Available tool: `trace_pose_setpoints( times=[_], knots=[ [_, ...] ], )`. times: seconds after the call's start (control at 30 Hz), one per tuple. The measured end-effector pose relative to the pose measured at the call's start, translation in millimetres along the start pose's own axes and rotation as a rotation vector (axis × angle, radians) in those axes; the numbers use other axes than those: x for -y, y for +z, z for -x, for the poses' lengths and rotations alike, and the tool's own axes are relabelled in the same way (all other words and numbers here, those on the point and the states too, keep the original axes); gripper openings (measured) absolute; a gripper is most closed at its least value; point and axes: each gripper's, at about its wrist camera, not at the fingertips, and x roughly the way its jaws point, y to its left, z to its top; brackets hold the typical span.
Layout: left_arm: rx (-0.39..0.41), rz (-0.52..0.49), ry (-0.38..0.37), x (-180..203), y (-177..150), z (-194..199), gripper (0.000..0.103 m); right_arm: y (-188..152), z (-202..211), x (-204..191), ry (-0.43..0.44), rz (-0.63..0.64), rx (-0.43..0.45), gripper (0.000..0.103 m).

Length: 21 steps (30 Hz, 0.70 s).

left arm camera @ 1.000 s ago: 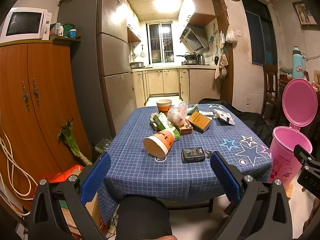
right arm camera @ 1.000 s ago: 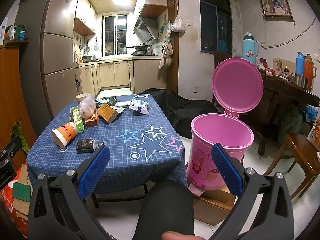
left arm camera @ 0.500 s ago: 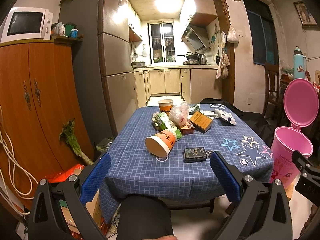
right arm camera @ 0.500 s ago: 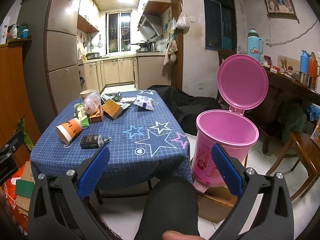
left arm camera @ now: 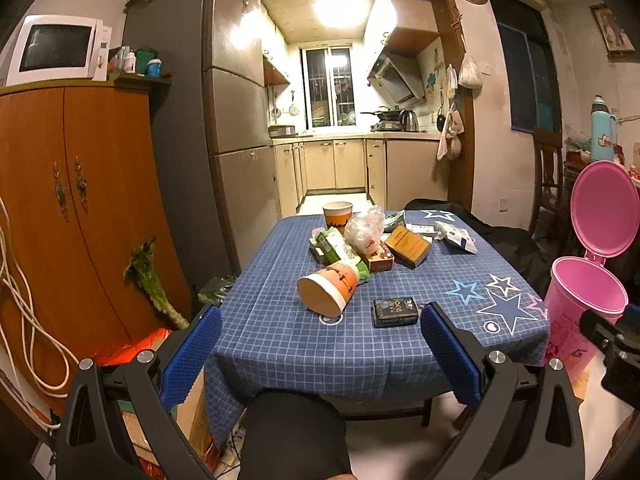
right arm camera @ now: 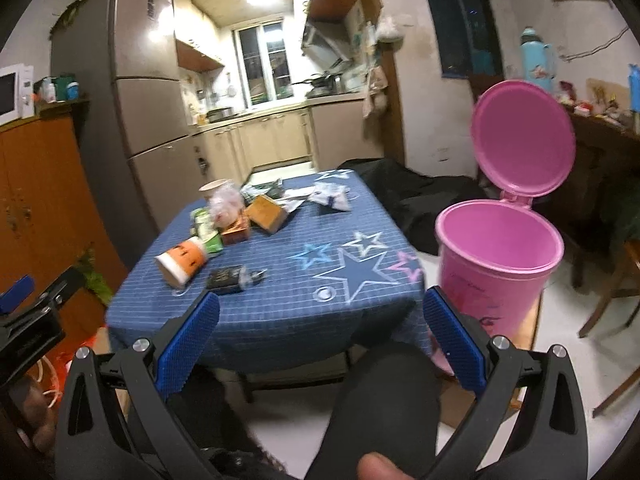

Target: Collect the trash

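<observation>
Trash lies on a table with a blue checked cloth (left arm camera: pixel 280 344): a tipped orange paper cup (left arm camera: pixel 328 286), a small black box (left arm camera: pixel 395 312), a green carton (left arm camera: pixel 338 246), a brown box (left arm camera: pixel 408 246), a crumpled plastic bag (left arm camera: pixel 365 230), an upright paper cup (left arm camera: pixel 337 214) and a white packet (left arm camera: pixel 458 238). A pink bin (right arm camera: pixel 496 264) with its lid up stands right of the table. My left gripper (left arm camera: pixel 318 354) is open and empty, short of the table's near edge. My right gripper (right arm camera: pixel 320 334) is open and empty, between table and bin.
A wooden cabinet (left arm camera: pixel 60 208) with a microwave on top stands left, with a fridge (left arm camera: pixel 224 140) behind it. Bags and boxes lie on the floor by the cabinet. A black heap (right arm camera: pixel 404 192) lies behind the table. A dark side table and chair (right arm camera: pixel 612 280) stand right.
Both grippers have drifted slightly; the right view has swung and tilted, so the table and bin sit nearer its middle. Both stay open and empty.
</observation>
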Motion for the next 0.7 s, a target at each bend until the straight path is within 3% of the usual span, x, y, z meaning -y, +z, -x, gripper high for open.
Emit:
trace_pose_setpoints(
  times=[0.5, 0.7],
  knots=[
    [-0.009, -0.015, -0.027, 4, 1, -2, 0.1, 1, 0, -2, -0.008, -0.001, 0.005, 0.098],
    [-0.016, 0.061, 0.019, -16, 4, -11, 0.1, 4, -7, 4, 0.005, -0.009, 0.005, 0.098]
  ],
)
